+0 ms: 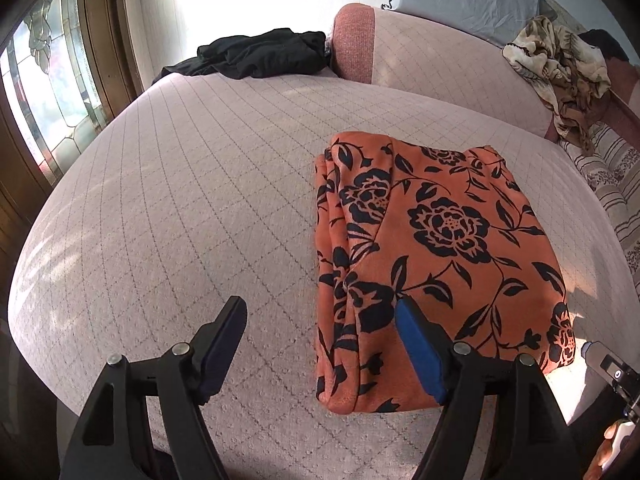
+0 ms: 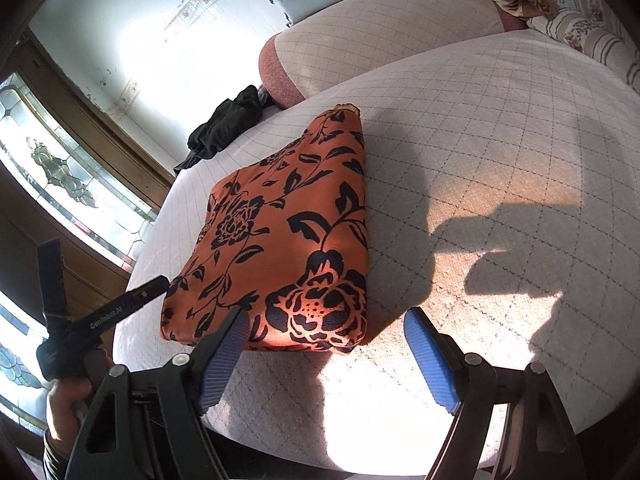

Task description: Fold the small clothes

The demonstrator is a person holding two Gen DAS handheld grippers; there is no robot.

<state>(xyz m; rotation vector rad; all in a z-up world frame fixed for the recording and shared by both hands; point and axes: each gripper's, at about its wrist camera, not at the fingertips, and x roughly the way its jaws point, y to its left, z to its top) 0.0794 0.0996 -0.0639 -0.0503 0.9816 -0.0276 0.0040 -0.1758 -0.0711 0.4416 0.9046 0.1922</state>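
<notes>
An orange garment with black flowers lies folded into a thick rectangle on the pink quilted cushion. It also shows in the right wrist view. My left gripper is open and empty at the garment's near left edge, its right finger over the cloth. My right gripper is open and empty at the garment's near right corner. The left gripper shows at the left of the right wrist view.
A black garment lies crumpled at the cushion's far edge. A patterned beige cloth lies on the backrest at the right. A stained-glass door stands at the left. The cushion's front edge is close.
</notes>
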